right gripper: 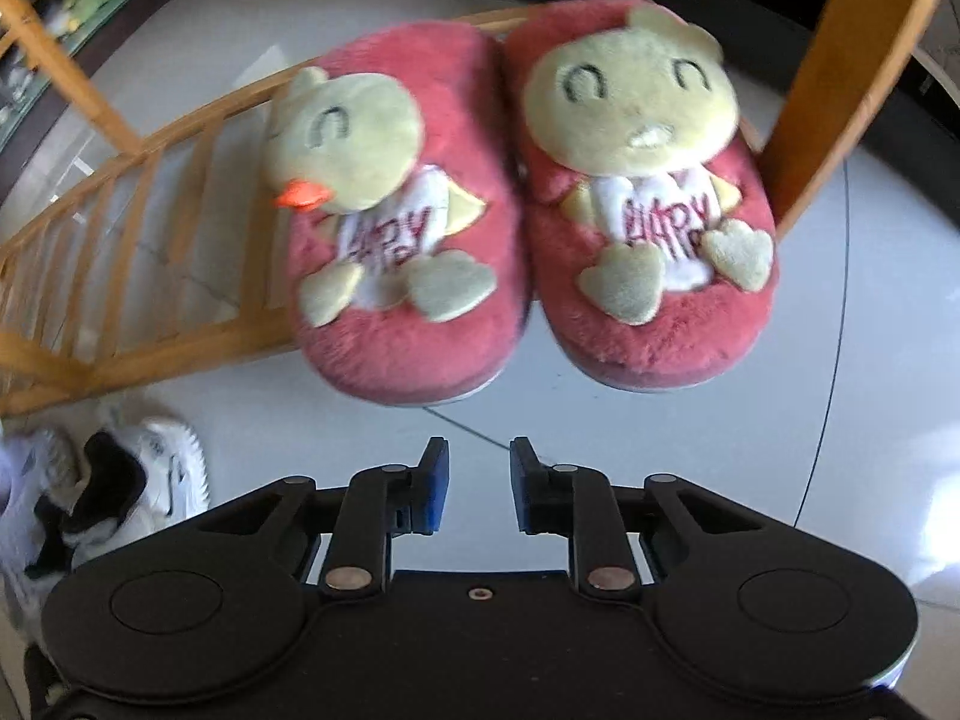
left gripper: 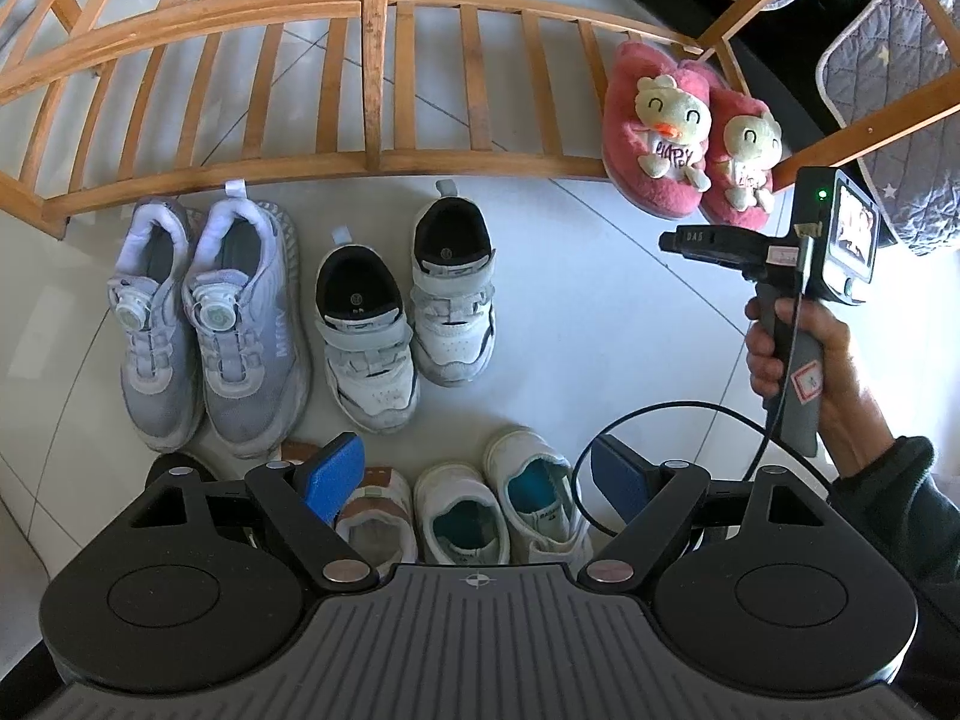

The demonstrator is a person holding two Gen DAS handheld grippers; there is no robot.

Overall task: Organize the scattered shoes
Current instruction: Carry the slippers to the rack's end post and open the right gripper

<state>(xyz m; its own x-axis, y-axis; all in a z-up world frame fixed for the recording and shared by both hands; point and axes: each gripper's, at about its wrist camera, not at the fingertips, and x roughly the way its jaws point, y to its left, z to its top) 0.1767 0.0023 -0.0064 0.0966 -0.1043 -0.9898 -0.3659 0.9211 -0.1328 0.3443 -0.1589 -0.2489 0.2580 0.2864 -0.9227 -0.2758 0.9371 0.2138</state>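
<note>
pale tiled floor (left gripper: 600,276) with thin grout lines. far side: slatted wooden rack (left gripper: 420,90), light brown, resting low on the floor. far right: grey quilted fabric (left gripper: 900,90) with small star motifs, partly behind a wooden rail.

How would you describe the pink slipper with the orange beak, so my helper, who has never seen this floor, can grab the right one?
Find the slatted wooden rack on the pale tiled floor; at its right end sits a pair of fluffy pink slippers. The one wanted is the slipper nearer the rack's middle. Its yellow plush duck has an orange beak, whereas no orange shows on its partner.
</note>
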